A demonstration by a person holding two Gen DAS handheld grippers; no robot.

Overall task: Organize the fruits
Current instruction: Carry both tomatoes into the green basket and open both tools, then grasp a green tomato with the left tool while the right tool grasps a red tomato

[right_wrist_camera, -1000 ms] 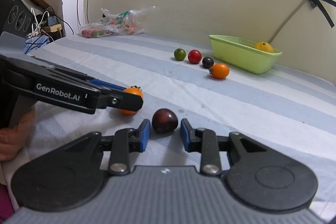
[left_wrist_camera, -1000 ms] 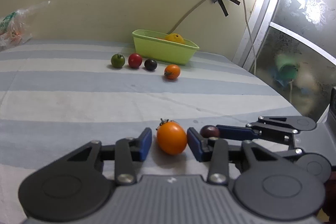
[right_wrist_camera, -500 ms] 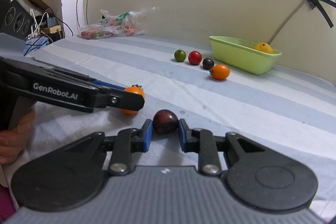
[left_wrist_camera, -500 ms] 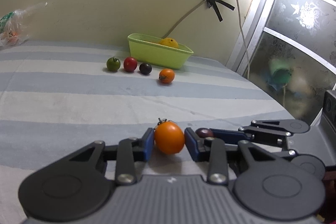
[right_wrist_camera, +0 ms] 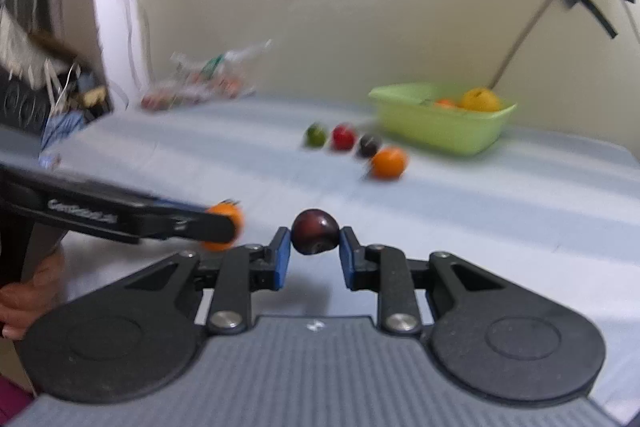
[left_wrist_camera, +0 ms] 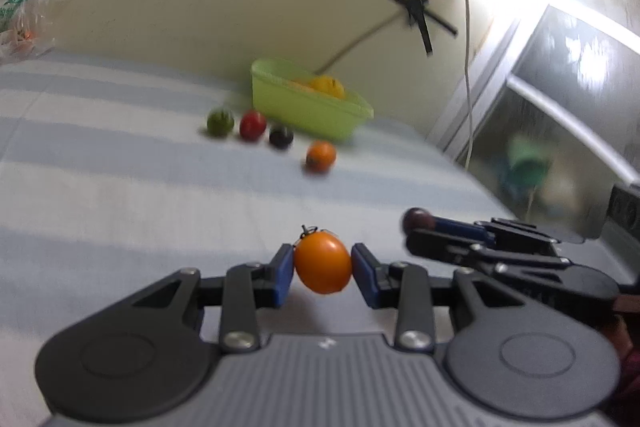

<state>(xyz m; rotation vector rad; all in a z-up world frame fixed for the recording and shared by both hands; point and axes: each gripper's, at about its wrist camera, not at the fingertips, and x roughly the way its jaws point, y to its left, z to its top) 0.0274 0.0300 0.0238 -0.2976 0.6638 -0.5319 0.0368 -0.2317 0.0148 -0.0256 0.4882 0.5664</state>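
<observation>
Fruits are gripped on both sides above a blue-and-white striped table [left_wrist_camera: 120, 187]: the left gripper [left_wrist_camera: 323, 269] clamps an orange tomato [left_wrist_camera: 323, 263] between its blue pads, while the right gripper [right_wrist_camera: 312, 247] pinches a dark purple fruit [right_wrist_camera: 315, 235]. Both pieces appear raised off the cloth, with shadows beneath. Farther back, a green fruit [right_wrist_camera: 315, 135], a red fruit [right_wrist_camera: 343, 136], a dark fruit [right_wrist_camera: 369, 145] and a second orange fruit [right_wrist_camera: 389, 163] sit in a loose row near a lime-green tub [right_wrist_camera: 440, 129] that holds a yellow fruit [right_wrist_camera: 480, 99]. A clear plastic bag [right_wrist_camera: 200, 87] lies by the wall. Both views are blurred.
</observation>
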